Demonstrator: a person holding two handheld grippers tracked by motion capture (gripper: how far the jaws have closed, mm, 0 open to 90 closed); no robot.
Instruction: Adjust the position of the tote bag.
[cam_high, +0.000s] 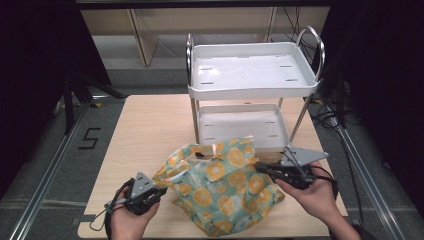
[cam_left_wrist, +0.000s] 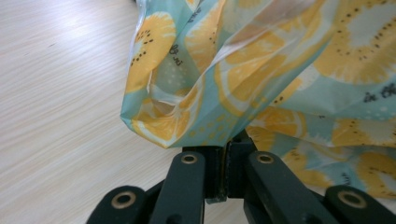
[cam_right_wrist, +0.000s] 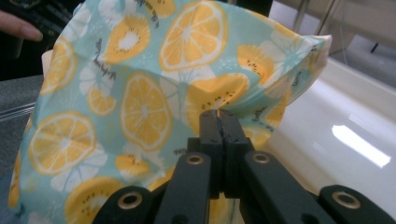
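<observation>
While both grippers pinch it, the orange-print bag (cam_high: 220, 192) sits on the wooden table (cam_high: 145, 130).
Left gripper (cam_high: 161, 191) and right gripper (cam_high: 260, 167) are clamped on opposite edges.

A light wooden table (cam_high: 145, 130) is set on a grey carpeted floor (cam_high: 45, 165), where a black mark shaped like a 5 (cam_high: 89, 138) is seen to its left. Metal floor rails (cam_high: 47, 180) are laid along both sides of the table. A white two-tier trolley (cam_high: 252, 70) with chrome handles is stood at the far edge — both trays catching overhead light. Behind it, pale wooden panels (cam_high: 150, 35) are propped. Black cables (cam_high: 327, 117) are strewn at the right; the surrounding room is left in darkness.
</observation>
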